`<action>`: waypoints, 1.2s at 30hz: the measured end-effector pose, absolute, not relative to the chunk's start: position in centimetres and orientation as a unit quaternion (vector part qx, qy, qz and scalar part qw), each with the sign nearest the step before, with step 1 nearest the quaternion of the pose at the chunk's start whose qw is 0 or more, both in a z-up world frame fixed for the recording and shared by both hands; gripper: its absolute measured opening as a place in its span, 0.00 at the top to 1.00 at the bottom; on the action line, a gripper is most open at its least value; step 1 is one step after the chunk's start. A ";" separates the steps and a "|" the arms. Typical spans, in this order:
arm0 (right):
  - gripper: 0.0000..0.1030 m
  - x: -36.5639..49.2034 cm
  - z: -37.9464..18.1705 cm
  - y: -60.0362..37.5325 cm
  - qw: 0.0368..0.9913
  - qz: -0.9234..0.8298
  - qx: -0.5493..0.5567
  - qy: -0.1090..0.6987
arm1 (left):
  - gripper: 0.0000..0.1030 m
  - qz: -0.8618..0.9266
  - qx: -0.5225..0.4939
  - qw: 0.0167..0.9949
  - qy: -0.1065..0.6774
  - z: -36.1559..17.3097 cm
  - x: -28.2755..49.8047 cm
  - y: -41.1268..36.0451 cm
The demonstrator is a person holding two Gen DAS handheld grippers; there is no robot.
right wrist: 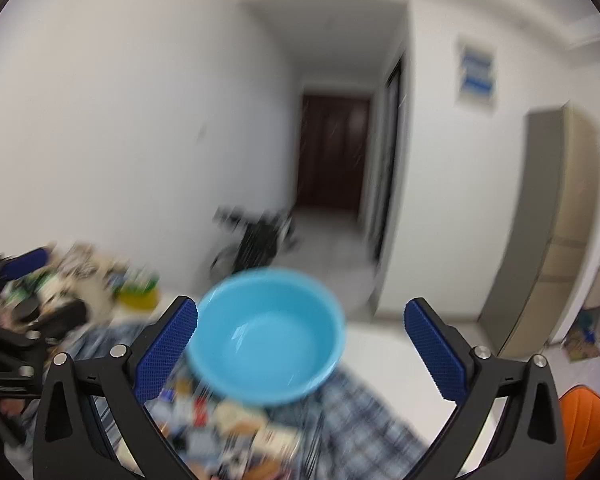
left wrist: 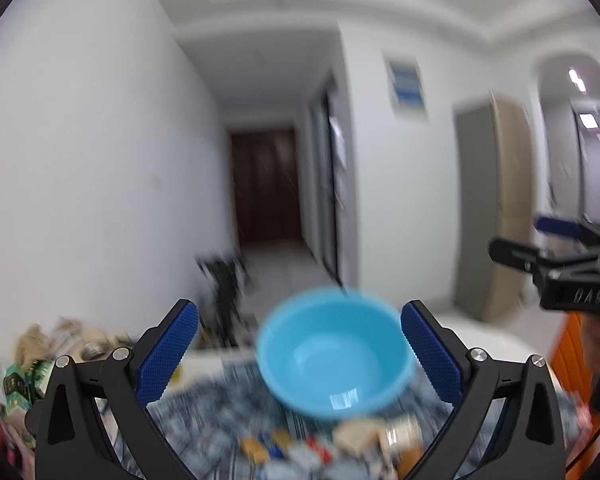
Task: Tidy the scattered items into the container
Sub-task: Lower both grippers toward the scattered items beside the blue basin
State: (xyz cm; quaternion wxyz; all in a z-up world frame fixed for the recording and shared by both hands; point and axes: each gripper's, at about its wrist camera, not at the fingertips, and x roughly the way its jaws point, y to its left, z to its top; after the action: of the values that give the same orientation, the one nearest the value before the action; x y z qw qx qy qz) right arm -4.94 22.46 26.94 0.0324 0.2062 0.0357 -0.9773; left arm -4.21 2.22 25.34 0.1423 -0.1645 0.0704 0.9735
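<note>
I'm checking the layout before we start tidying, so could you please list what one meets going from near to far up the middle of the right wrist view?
Blurred pile of small scattered items on the blue plaid cloth → round light-blue plastic bowl → black folded frame on the floor → dark brown wooden door.

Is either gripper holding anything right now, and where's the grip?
Nothing is held. The left gripper and right gripper are both open, pads clear of the empty blue bowl on the plaid cloth.
</note>
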 end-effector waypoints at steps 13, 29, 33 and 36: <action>0.00 -9.3 20.8 22.9 0.087 -0.876 0.464 0.096 | 0.00 0.873 -0.431 0.189 0.129 20.0 -8.9 3.8; 0.00 -8.6 16.6 22.5 0.089 -0.825 0.550 0.100 | 0.00 0.800 -0.551 0.193 0.140 15.5 -7.8 3.0; 0.00 -9.1 16.3 22.5 0.073 -0.828 0.548 0.092 | 0.00 0.793 -0.559 0.196 0.142 14.4 -8.1 3.3; 0.00 -9.7 15.5 22.8 0.074 -0.824 0.554 0.089 | 0.00 0.789 -0.563 0.196 0.149 13.4 -8.5 3.9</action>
State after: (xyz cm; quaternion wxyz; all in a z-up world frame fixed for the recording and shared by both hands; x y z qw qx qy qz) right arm -9.67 22.80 15.54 0.0739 0.5544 0.0890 -0.8242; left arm -8.45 3.86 13.42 0.1962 -0.5627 0.1492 0.7891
